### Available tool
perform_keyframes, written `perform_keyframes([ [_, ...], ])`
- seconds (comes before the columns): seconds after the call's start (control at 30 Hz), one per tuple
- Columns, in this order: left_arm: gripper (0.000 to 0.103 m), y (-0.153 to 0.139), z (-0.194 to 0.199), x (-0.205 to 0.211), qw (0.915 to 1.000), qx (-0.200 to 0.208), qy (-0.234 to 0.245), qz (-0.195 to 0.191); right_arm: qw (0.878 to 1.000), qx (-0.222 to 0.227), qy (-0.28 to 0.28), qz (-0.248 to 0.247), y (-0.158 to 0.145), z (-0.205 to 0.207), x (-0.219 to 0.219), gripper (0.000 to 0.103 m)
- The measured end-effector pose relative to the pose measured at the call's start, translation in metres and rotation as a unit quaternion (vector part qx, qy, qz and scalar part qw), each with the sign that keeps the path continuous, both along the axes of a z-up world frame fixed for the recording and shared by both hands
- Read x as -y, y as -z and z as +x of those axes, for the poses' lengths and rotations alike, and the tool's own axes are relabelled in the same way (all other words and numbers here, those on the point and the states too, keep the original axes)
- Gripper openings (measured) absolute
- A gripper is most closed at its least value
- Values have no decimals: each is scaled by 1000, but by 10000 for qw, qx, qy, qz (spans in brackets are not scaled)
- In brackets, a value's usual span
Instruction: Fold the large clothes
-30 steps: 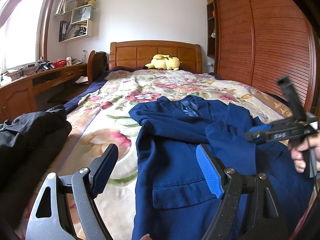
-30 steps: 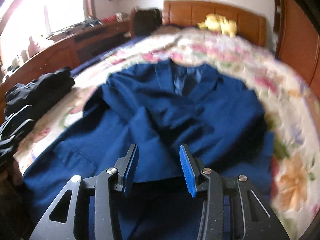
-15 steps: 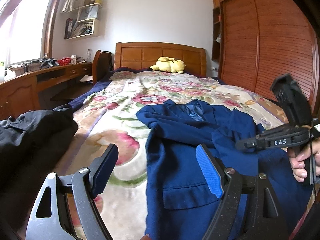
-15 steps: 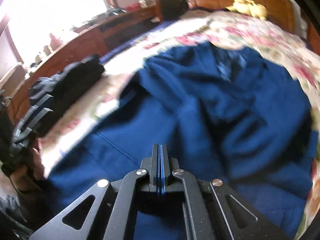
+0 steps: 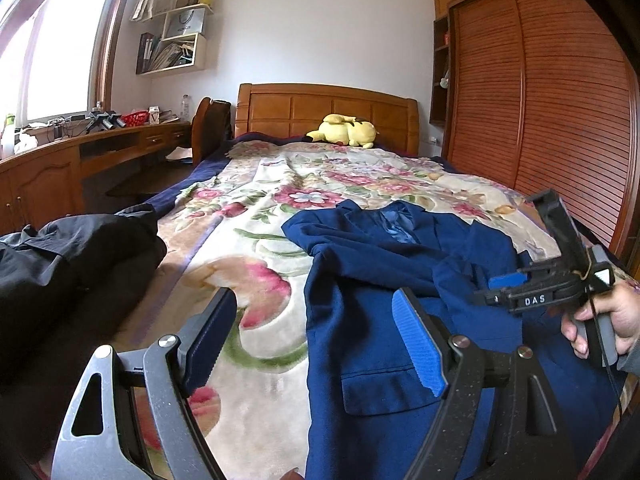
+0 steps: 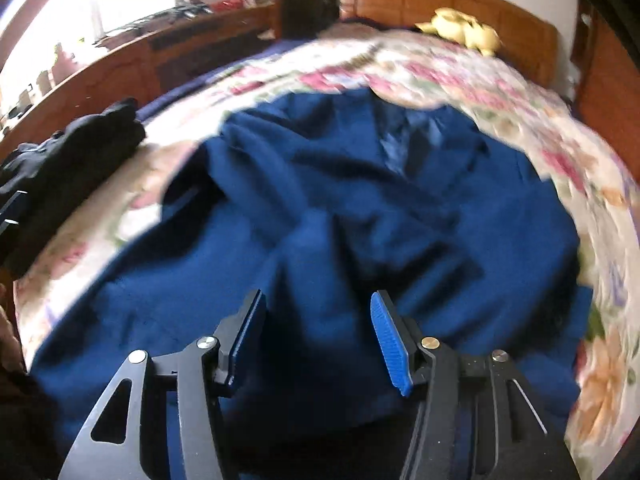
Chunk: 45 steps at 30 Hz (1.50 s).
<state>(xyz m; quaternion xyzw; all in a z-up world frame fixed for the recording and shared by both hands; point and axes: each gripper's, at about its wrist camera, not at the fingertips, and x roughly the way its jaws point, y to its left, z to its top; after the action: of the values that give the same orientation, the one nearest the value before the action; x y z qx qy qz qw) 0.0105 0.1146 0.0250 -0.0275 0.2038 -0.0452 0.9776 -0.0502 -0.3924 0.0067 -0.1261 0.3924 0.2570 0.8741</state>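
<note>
On the near half of the bed (image 5: 280, 184), over the floral blanket (image 5: 256, 256), lies the blue jacket (image 5: 380, 280), spread front-up with its collar toward the wooden headboard (image 5: 324, 114) and a flapped pocket (image 5: 384, 388) facing the camera. Sleeves folded in across the chest; cloth rumpled there. Left gripper (image 5: 316, 340) hovers above the jacket's left edge, jaws spread wide, nothing between the blue pads (image 5: 420, 344); one finger over blanket, the other over blue cloth. Right gripper (image 6: 318, 340) also released, jaws apart, poised above the lower middle of the jacket, gripping nothing; its own view is motion-blurred, so contact with the fabric cannot be told. From the left wrist view the right gripper shows side-on at far right, held by the person's right hand (image 5: 608, 316). Dark garment (image 5: 68, 256) heaped at the left bed edge, well apart from the jacket. Yellow plush toy (image 5: 344, 131) against the headboard. Wooden desk (image 5: 80, 160) along the window wall; louvred wardrobe doors (image 5: 540, 112) to the right.
</note>
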Motion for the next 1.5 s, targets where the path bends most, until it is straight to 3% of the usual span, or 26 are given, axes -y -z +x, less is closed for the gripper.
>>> perform_keyframes([
  [0.13, 81, -1, 0, 0, 10000, -7, 13, 1, 9990, -429, -43, 64, 13, 6, 14, 57],
  [0.23, 81, -1, 1, 0, 10000, -13, 16, -11, 9985, -507, -209, -87, 20, 0, 16, 54],
  [0.3, 81, -1, 2, 3, 10000, -15, 27, -6, 9983, -500, -283, -68, 18, -2, 15, 42],
  [0.37, 81, -1, 2, 6, 10000, -6, 43, 20, 9984, -425, -352, -82, 15, -4, 13, 20],
  [0.43, 81, -1, 1, 8, 10000, 3, 46, 51, 9990, -237, -381, -82, 5, -12, 15, 11],
  [0.67, 81, -2, 2, 1, 10000, -5, -13, 6, 9962, 561, -623, 221, -38, -45, -5, 10],
  [0.87, 81, -5, 0, -9, 9999, 71, -138, -37, 9917, 660, -1002, 471, -57, -52, -39, 10],
  [0.9, 81, -5, 0, -11, 9998, 66, -160, -55, 9903, 571, -1117, 601, -59, -52, -42, 11],
  [0.97, 81, -5, -1, -16, 9997, 69, -206, -59, 9854, 246, -1310, 1064, -61, -47, -42, 26],
  [1.03, 81, -4, -1, -19, 9996, 57, -253, -59, 9833, 246, -1323, 1225, -64, -48, -36, 57],
  [1.07, 81, -4, -2, -21, 9996, 48, -256, -71, 9824, 356, -1360, 1227, -65, -51, -33, 61],
  [1.13, 81, -2, -3, -20, 9997, 28, -253, -55, 9857, 649, -1181, 1006, -66, -58, -22, 63],
  [1.37, 81, 4, -16, -11, 9997, -63, -135, 192, 9946, 945, -244, 361, -43, -84, 61, 63],
  [1.5, 81, 17, -38, -11, 9993, -355, -147, -5, 9946, 996, 79, 293, -30, -108, 110, 63],
])
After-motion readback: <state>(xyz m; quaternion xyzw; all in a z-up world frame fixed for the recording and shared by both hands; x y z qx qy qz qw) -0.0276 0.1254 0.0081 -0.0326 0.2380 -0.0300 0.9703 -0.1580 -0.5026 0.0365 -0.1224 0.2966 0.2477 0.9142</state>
